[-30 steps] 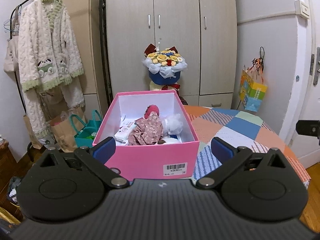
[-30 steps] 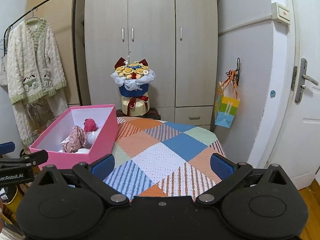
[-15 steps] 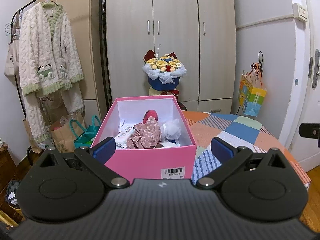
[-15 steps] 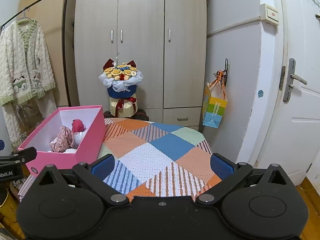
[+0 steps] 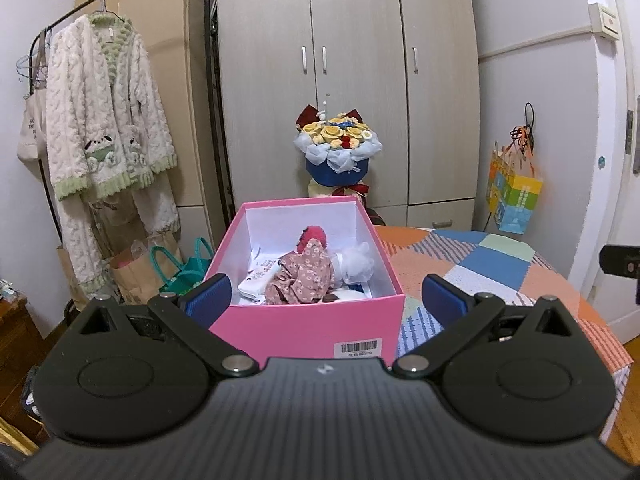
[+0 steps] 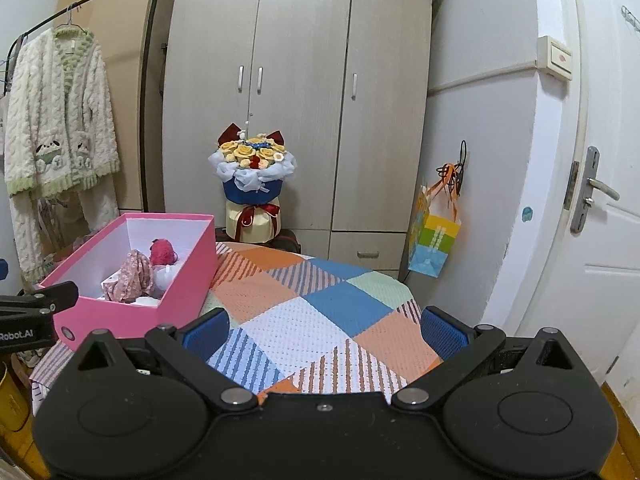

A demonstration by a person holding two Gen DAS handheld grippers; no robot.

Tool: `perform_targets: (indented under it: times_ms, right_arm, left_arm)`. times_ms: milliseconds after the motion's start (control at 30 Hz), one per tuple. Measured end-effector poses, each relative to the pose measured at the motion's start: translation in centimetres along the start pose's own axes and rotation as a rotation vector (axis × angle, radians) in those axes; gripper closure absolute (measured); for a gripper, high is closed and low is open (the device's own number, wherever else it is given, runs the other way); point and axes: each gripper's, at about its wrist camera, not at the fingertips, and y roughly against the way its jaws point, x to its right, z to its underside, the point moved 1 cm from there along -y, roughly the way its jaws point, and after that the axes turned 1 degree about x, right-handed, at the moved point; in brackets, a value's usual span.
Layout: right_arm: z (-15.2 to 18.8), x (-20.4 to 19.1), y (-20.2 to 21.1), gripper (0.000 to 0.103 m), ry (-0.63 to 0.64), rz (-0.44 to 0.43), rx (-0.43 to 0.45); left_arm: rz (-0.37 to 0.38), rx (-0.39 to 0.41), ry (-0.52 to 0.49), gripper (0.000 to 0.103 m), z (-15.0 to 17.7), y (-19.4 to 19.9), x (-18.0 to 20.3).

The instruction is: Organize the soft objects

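A pink box point(image 5: 296, 326) stands on the left part of a table with a patchwork cloth point(image 6: 304, 320). Inside lie a doll in a floral dress with a red head point(image 5: 306, 270), a white fluffy toy point(image 5: 358, 262) and a white printed cloth point(image 5: 260, 274). The box also shows in the right wrist view point(image 6: 132, 312). My left gripper point(image 5: 326, 300) is open and empty, just short of the box's near wall. My right gripper point(image 6: 324, 326) is open and empty above the bare cloth, right of the box.
A flower bouquet point(image 6: 252, 184) stands behind the table before a grey wardrobe point(image 6: 300, 80). A fluffy robe point(image 5: 100, 120) hangs on a rack at left, with bags point(image 5: 160, 264) on the floor below. A gift bag point(image 6: 434, 240) hangs on the wall; a white door point(image 6: 608, 216) is at right.
Both grippers have drawn back and risen slightly, so the box and table look a little farther. Both stay open and empty. The things in the box have not moved.
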Motion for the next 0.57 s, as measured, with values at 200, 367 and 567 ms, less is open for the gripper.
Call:
perform_targets:
  times_ms: [200, 367, 567]
  right_arm:
    - [0.0, 0.0, -0.3, 0.000, -0.001, 0.002, -0.007]
    - [0.0, 0.1, -0.7, 0.000, -0.002, 0.001, -0.017]
    - [0.0, 0.1, -1.1, 0.000, -0.004, 0.006, -0.030]
  left_arm:
    - [-0.006, -0.002, -0.003, 0.000, 0.0, -0.1, -0.1]
    - [-0.008, -0.005, -0.006, 0.000, -0.1, -0.3, -0.1]
    - [-0.008, -0.008, -0.005, 0.000, 0.0, -0.1, -0.3]
